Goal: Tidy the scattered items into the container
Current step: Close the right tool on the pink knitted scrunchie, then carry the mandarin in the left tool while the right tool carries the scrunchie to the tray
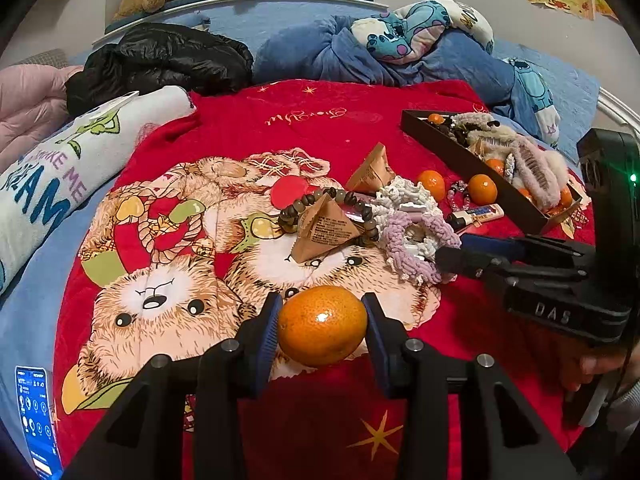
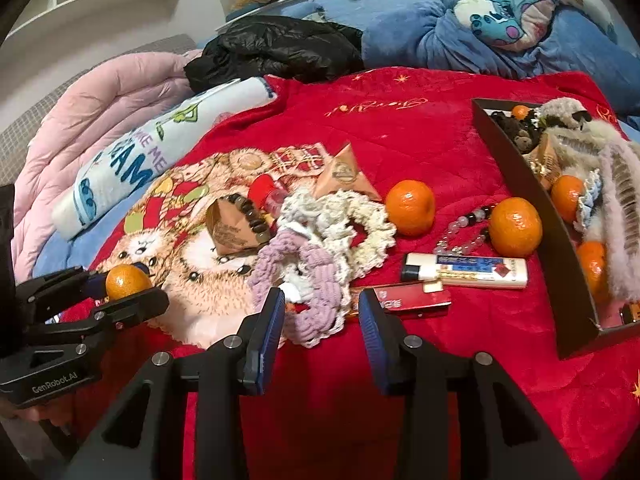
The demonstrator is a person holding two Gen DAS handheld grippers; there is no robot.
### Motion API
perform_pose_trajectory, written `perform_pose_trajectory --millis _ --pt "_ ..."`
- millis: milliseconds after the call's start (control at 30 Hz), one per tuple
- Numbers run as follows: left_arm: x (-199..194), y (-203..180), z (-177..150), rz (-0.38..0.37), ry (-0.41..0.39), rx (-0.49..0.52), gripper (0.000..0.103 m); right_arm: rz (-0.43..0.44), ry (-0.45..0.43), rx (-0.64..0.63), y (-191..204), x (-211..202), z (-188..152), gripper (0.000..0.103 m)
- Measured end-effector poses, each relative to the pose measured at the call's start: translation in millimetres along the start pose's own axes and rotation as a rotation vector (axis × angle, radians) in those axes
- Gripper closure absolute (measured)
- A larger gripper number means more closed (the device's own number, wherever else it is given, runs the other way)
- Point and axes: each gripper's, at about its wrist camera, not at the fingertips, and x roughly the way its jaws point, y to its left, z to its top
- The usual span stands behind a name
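My left gripper (image 1: 322, 322) is shut on a tangerine (image 1: 322, 325) just above the red bear blanket; it also shows in the right wrist view (image 2: 127, 282). My right gripper (image 2: 322, 312) is open, its jaws around the near edge of a purple and white crochet scrunchie pile (image 2: 316, 256), which also shows in the left wrist view (image 1: 416, 236). The dark box (image 2: 532, 216) at the right holds fluffy scrunchies, beads and tangerines. Two loose tangerines (image 2: 410, 208) (image 2: 515, 227), a clear bead bracelet (image 2: 464, 228), a white lighter (image 2: 464, 271), a red pack (image 2: 408, 300), two paper pyramids (image 2: 346, 176) and a wooden bead bracelet (image 2: 250, 216) lie on the blanket.
A black jacket (image 2: 280, 52), a pink quilt (image 2: 100, 112), a rolled white towel (image 2: 160, 148) and blue bedding with a plush toy (image 2: 508, 16) ring the red blanket (image 2: 400, 128). A phone (image 1: 36, 408) lies at the near left edge.
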Motion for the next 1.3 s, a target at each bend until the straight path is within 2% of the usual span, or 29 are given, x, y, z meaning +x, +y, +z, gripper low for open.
perform_pose_trajectory --millis 100,167,267,933,1300 --pt "-0.1 -1.5 -0.7 0.001 0.002 0.007 0.062 -0.013 0.021 -0.038 8.3 3.4 -2.6 0.074" --pt "-0.6 -1.7 -0.9 0.003 0.002 0.008 0.062 -0.009 0.035 -0.054 12.8 6.1 -4.1 0.084" --pt "-0.8 -2.1 -1.1 0.001 -0.002 0.007 0.062 -0.002 0.048 -0.059 15.8 8.5 -5.8 0.089" --pt "-9.5 -8.7 3.3 -0.024 -0.042 0.003 0.062 0.0 -0.061 -0.031 7.4 -25.3 6.4 0.092" --pt "-15.9 -37.8 7.5 -0.064 -0.071 0.046 0.062 -0.009 -0.127 -0.012 -5.8 -50.9 10.3 0.092"
